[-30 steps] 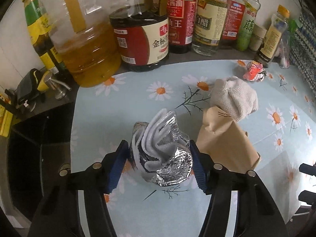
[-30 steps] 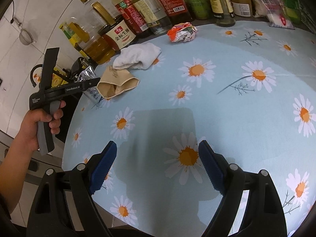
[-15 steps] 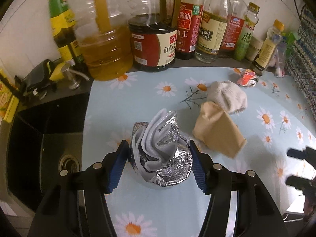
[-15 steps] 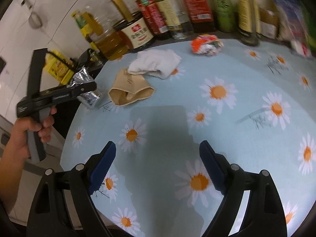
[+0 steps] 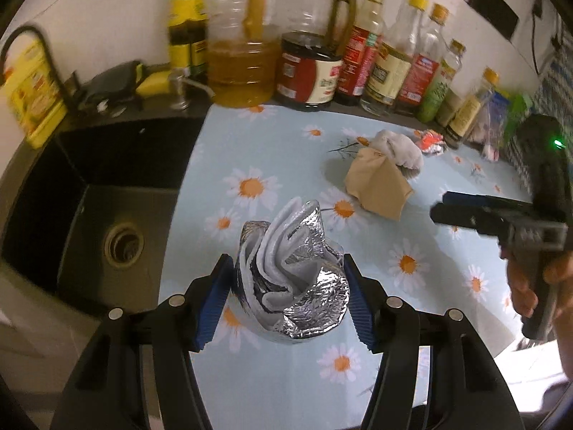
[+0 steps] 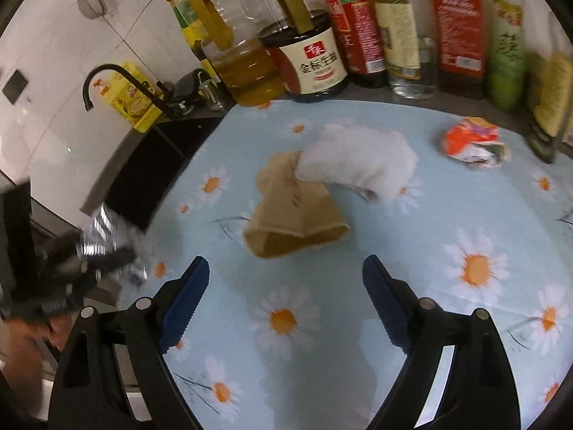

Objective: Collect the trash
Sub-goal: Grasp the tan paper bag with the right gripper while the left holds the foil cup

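Foil wad (image 5: 292,279) sits clamped in the left gripper (image 5: 288,302). The right gripper (image 6: 284,302) gapes wide and holds nothing, a brown bag (image 6: 293,215) at its 12 o'clock on the bench (image 6: 447,233).

My left tongs (image 5: 288,306) are matte black plastic with round silver screws along each arm and ribbed blue pads (image 5: 215,304) at the tips. My right tongs (image 6: 286,299) match — the same black frame, silver screws and toothed blue pads (image 6: 381,299). My right hand (image 5: 537,283) shows bare skin — no sleeve visible.
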